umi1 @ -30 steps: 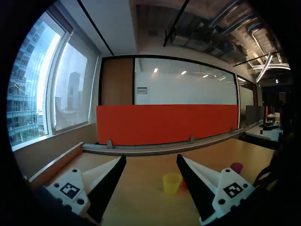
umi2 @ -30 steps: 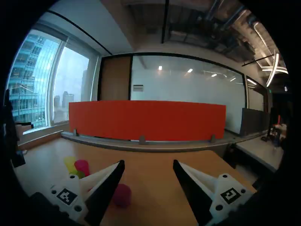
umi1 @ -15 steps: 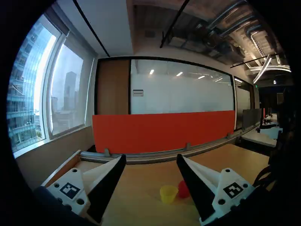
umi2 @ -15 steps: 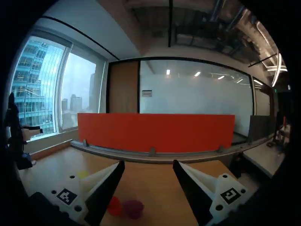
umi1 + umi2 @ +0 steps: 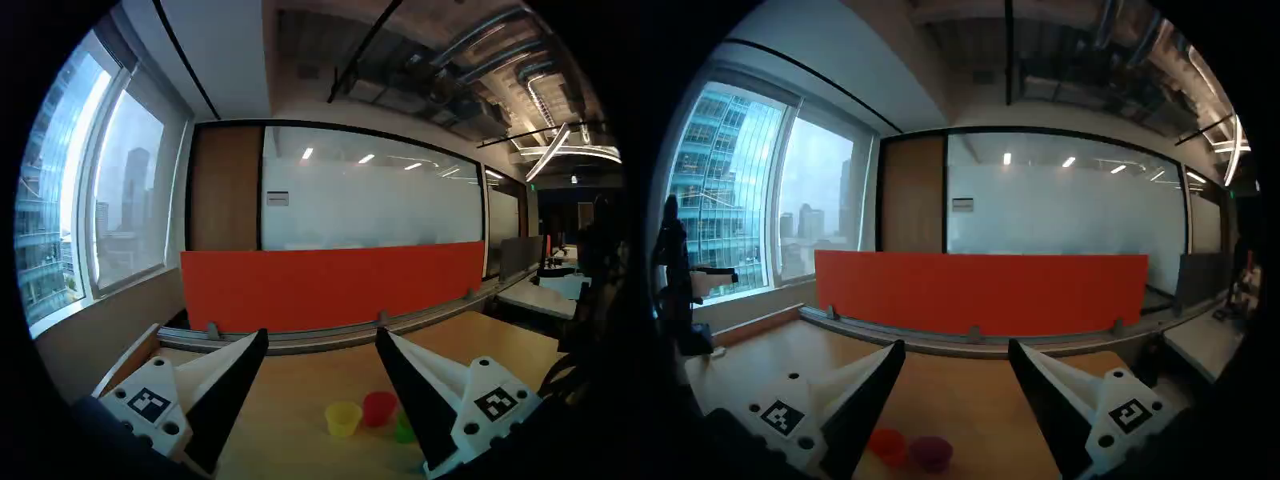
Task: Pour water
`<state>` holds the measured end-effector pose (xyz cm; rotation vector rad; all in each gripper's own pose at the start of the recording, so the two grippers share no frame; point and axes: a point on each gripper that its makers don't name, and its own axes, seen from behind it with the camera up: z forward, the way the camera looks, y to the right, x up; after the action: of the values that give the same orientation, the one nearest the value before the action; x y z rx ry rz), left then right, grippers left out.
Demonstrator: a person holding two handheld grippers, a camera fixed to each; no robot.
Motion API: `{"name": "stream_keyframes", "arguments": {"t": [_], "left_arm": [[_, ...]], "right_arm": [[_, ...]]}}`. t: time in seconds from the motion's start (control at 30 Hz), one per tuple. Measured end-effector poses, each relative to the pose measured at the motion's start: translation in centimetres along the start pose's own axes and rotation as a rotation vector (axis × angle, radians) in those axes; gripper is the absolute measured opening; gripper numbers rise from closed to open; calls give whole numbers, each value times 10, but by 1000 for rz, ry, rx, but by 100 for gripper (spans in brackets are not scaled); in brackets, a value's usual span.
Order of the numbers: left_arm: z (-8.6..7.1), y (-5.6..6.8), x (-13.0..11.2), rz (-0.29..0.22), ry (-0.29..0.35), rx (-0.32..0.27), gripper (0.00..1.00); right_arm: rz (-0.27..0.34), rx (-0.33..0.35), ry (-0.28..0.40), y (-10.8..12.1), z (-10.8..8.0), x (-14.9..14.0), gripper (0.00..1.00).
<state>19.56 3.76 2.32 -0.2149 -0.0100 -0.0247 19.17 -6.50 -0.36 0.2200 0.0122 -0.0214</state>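
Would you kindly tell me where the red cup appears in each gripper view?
Left gripper view: red cup low, right of centre, beside the yellow cup.
Right gripper view: red cup at the bottom, left of centre, beside the purple cup.
Shared landmark: the long orange partition behind the cups.

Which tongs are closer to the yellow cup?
Left, most likely. The yellow cup sits just ahead of the left tongs, in the gap between them. The right tongs face the red cup and purple cup instead.
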Motion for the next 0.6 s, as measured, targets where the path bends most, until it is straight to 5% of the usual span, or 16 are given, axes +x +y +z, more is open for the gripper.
{"name": "stream_keyframes", "arguments": {"t": [0.6], "left_arm": [[1,58,-14,-7,-9,-292,100]], "right_arm": [[-39,313,14,-50,-7,2,99]]}}
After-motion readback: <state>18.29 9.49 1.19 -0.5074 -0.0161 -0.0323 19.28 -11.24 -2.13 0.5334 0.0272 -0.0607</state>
